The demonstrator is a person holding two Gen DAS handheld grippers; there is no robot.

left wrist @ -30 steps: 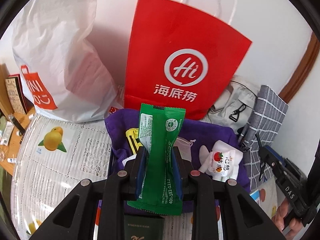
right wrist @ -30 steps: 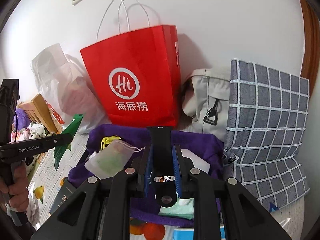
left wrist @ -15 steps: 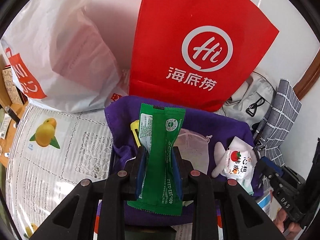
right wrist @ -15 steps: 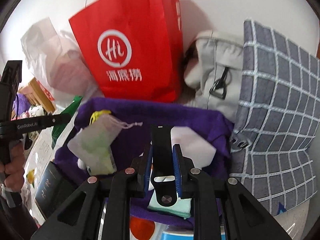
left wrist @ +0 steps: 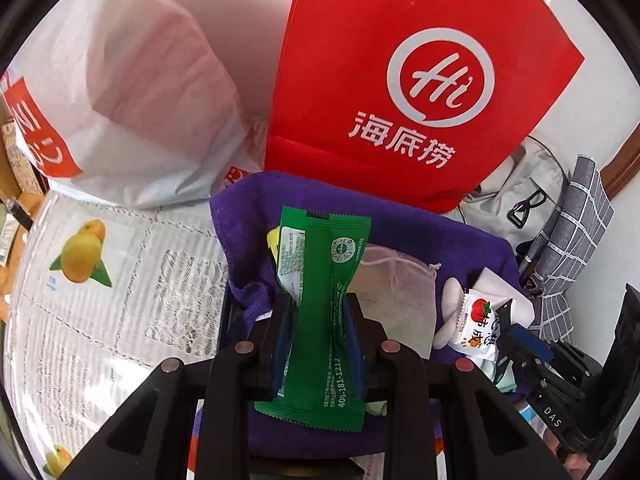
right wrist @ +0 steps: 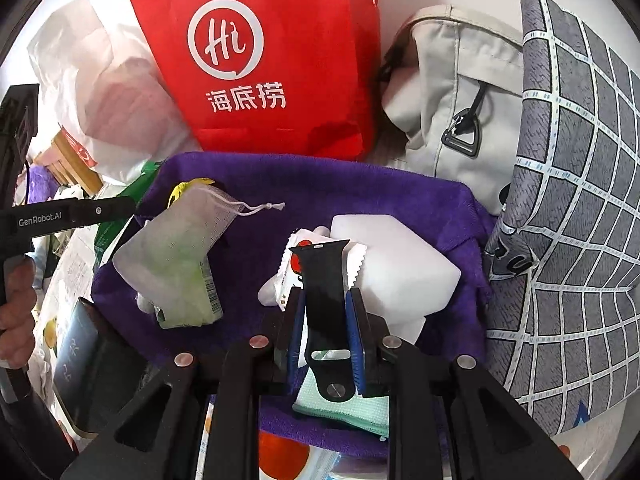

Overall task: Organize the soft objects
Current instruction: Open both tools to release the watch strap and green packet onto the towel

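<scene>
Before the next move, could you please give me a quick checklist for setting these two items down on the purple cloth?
1. Left tongs grip the green packet: ok, pinched at its middle.
2. Right tongs grip the black strap: ok, pads against both edges.
3. Purple cloth lies below both tongs: ok.
4. Bare cloth under the packet: ok, purple shows around its lower end; the mesh pouch lies just to the right.
5. Bare cloth under the strap: not ok, the white block and tomato sachet lie directly beneath.
6. Tongs apart from each other: ok, a gap separates them.
</scene>
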